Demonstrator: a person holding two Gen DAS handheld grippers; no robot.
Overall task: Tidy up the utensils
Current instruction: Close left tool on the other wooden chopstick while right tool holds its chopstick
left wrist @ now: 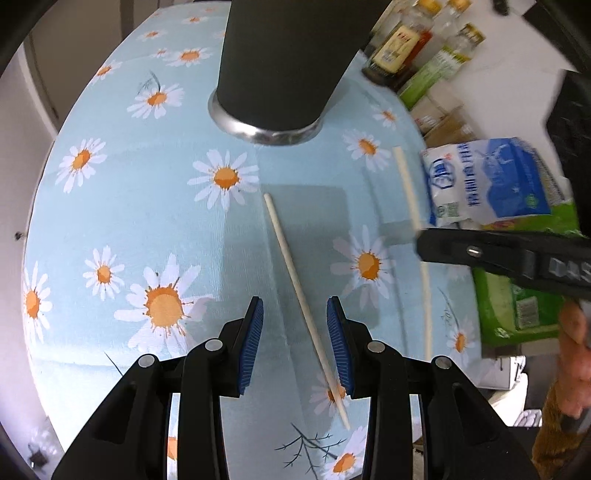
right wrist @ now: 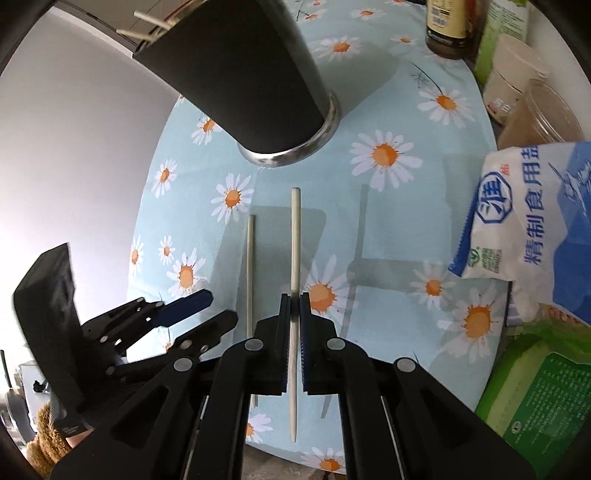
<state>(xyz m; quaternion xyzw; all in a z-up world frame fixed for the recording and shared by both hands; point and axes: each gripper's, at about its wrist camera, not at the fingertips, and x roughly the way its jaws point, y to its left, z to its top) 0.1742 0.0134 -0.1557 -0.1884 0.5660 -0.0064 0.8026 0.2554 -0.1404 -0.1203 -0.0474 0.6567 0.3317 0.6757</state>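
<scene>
A pale chopstick (left wrist: 295, 275) lies on the daisy tablecloth, and my open left gripper (left wrist: 295, 347) hovers over its near end, fingers on either side. My right gripper (right wrist: 294, 328) is shut on a second chopstick (right wrist: 295, 236) and holds it above the cloth; it also shows in the left wrist view (left wrist: 408, 192) with the right gripper (left wrist: 424, 243) at the right. The lying chopstick shows in the right wrist view (right wrist: 250, 273), with the left gripper (right wrist: 207, 310) at lower left. A tall black cup (left wrist: 291, 62) with a steel base stands behind; it holds several chopsticks (right wrist: 151, 26).
A white and blue salt bag (left wrist: 491, 181) and green packets (left wrist: 517, 299) sit at the right. Bottles and jars (left wrist: 417, 44) stand at the back right. The table's round edge (right wrist: 295, 456) is close in front, with a wall at the left.
</scene>
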